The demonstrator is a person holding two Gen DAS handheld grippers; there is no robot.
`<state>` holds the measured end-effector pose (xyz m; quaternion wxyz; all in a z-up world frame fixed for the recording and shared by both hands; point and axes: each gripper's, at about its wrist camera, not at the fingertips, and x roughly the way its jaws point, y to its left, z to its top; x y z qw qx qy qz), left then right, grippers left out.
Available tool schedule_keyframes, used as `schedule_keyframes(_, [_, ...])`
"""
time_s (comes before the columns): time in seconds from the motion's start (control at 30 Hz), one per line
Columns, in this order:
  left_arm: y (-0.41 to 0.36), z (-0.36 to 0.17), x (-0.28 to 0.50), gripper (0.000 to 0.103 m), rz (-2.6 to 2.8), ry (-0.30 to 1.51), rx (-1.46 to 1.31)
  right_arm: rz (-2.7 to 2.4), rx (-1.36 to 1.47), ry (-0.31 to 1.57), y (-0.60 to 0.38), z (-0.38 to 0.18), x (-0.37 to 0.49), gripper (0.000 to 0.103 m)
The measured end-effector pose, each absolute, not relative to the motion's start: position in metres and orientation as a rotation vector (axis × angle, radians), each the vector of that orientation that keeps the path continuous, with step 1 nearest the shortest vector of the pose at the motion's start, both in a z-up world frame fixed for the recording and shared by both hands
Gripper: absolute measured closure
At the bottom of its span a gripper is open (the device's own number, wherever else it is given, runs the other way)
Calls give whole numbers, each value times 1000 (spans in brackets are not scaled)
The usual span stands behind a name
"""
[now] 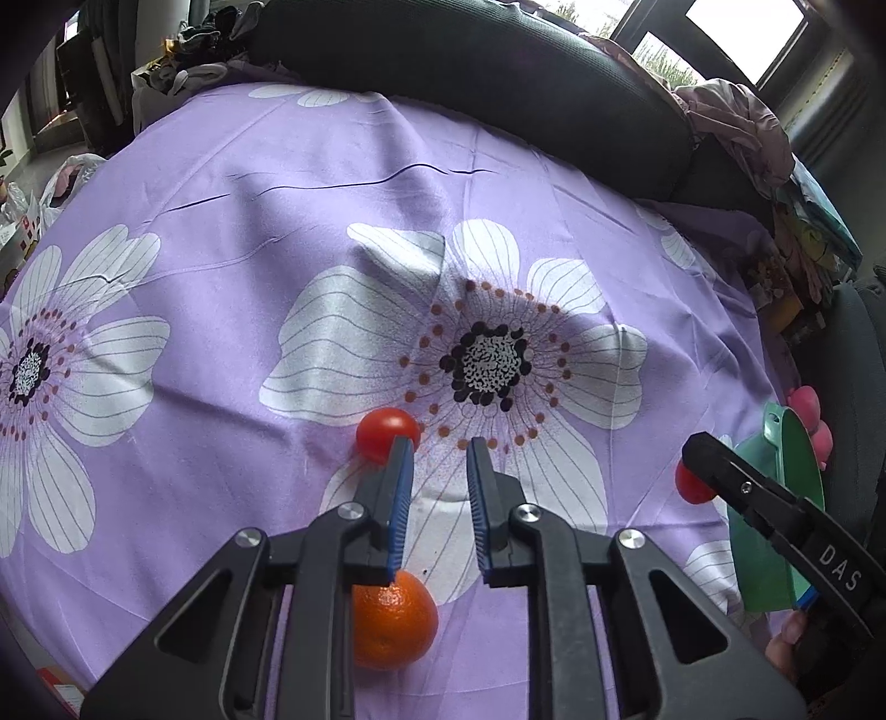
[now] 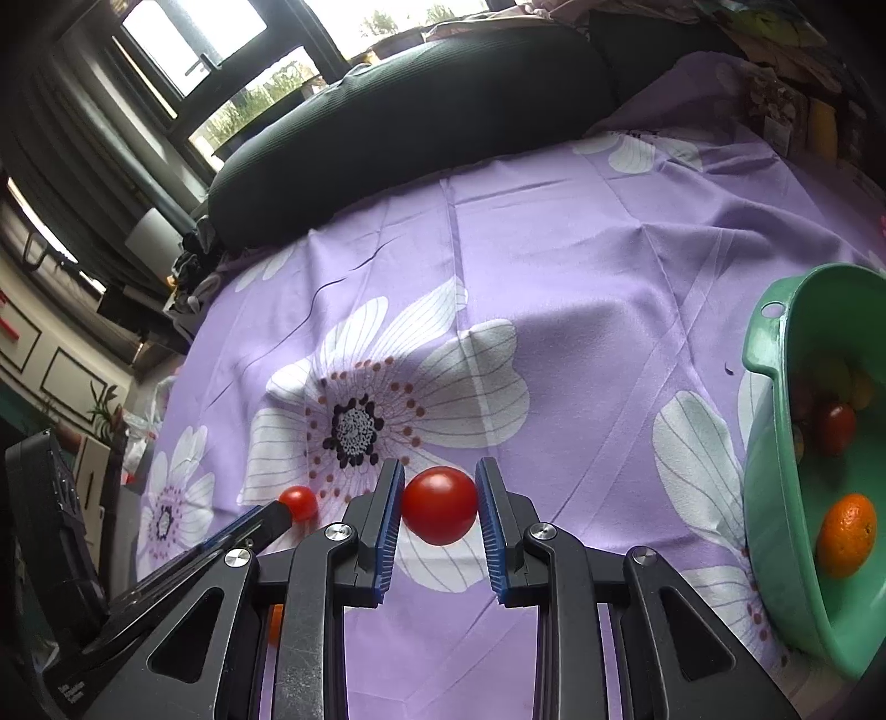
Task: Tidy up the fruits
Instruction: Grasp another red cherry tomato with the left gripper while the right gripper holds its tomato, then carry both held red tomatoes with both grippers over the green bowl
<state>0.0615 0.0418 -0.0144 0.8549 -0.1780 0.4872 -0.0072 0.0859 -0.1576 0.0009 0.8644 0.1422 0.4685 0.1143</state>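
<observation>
My right gripper (image 2: 440, 465) is shut on a red tomato (image 2: 440, 507), held a little above the purple flowered cloth (image 2: 581, 266). To its right a green bowl (image 2: 775, 343) is tipped toward me, with an orange (image 2: 844, 534) and a tomato (image 2: 833, 426) inside. My left gripper (image 1: 440, 440) is shut, with only a narrow gap and nothing between its fingers. A small tomato (image 1: 385, 432) lies on the cloth against the outside of its left finger. An orange (image 1: 393, 620) rests on the cloth under that gripper. The right gripper's finger (image 1: 736, 482) and the held tomato (image 1: 689, 487) show at the right.
A dark cushion (image 1: 470, 72) runs along the far edge of the cloth. Crumpled clothes (image 1: 742, 122) and clutter pile up at the far right. Windows (image 2: 194, 33) lie beyond, and bags sit off the left edge (image 1: 61, 183).
</observation>
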Motion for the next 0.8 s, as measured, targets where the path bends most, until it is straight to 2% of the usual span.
schedule_keyframes(0.07, [46, -14, 64, 72, -4, 1030, -392, 236, 298, 978, -158, 2, 85, 76])
schedule_keyframes(0.17, [53, -13, 69, 64, 19, 1030, -425, 239, 299, 975, -159, 3, 85, 76])
schedule_keyframes(0.33, [53, -22, 79, 64, 43, 1049, -420, 230, 310, 965, -164, 6, 85, 76])
schedule_keyframes(0.5, [47, -38, 84, 65, 49, 1147, -391, 226, 323, 960, -169, 7, 84, 76])
schedule_keyframes(0.7, [48, -33, 74, 64, 83, 1122, -369, 224, 328, 947, -173, 11, 81, 76])
schedule_keyframes(0.8, [44, -40, 77, 67, 92, 1129, -331, 225, 333, 946, -174, 11, 80, 76])
